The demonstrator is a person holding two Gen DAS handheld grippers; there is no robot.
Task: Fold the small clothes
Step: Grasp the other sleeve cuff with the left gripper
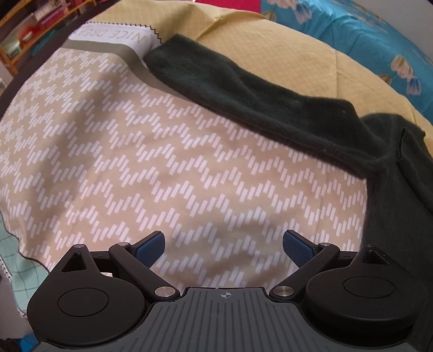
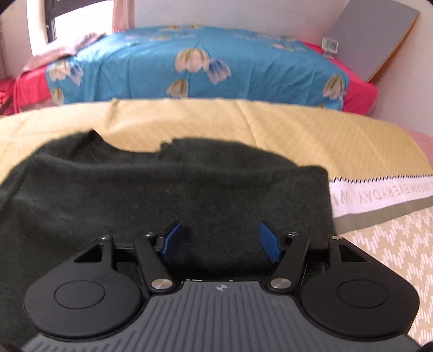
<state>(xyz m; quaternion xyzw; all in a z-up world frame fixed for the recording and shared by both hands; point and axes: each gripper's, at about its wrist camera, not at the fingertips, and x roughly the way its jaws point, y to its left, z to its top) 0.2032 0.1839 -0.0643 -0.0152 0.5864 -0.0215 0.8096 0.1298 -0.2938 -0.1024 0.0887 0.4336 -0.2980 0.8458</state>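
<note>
A dark green knit garment [image 1: 259, 89] lies on a beige zigzag-patterned bedsheet [image 1: 135, 151]. One long sleeve stretches toward the upper left and the body is bunched at the right edge. My left gripper [image 1: 223, 247] is open and empty over bare sheet, left of the garment's body. In the right wrist view the garment's body [image 2: 162, 189] fills the middle, its upper edge uneven. My right gripper [image 2: 220, 241] is open, held just over the dark fabric, with nothing between its blue pads [image 2: 171, 239].
A yellow quilted blanket [image 2: 270, 127] lies beyond the garment, then a blue floral cover [image 2: 189, 62] over red bedding. A white lettered band [image 2: 379, 195] edges the sheet. Shelves [image 1: 35, 24] stand at the far left. A grey board [image 2: 373, 35] leans on the wall.
</note>
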